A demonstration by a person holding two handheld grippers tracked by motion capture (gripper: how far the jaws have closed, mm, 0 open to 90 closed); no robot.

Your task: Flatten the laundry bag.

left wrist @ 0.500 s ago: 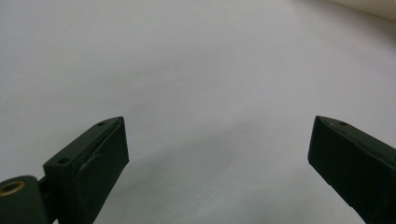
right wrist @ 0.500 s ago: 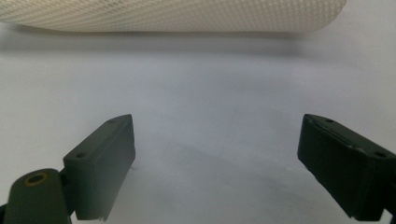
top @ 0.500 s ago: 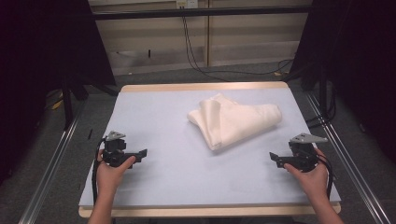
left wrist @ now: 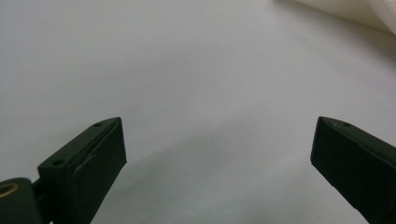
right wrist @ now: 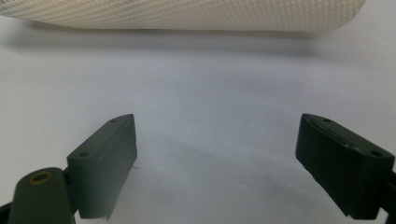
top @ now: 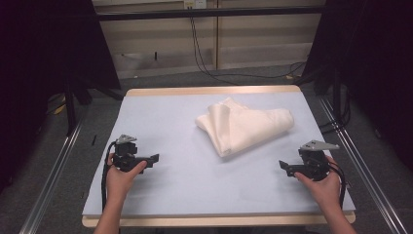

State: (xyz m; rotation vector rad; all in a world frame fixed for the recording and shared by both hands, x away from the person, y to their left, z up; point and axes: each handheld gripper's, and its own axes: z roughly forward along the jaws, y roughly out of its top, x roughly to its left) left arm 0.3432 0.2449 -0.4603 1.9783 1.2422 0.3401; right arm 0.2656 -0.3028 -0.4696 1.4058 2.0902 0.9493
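A: From the high view?
B: My left claw and right claw sit low on the table, well apart from the cloth (folded, mid-table).
A: Left gripper view?
B: Jaws wide, empty.
A: Right gripper view?
B: Same; cloth ahead.

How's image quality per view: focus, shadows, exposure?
High view: table evenly lit, surroundings nearly black, slightly soft. Left gripper view: jaws sharp, cloth corner blurred, faint shadow under it. Right gripper view: cloth weave resolved, soft shadow band beneath, no glare.
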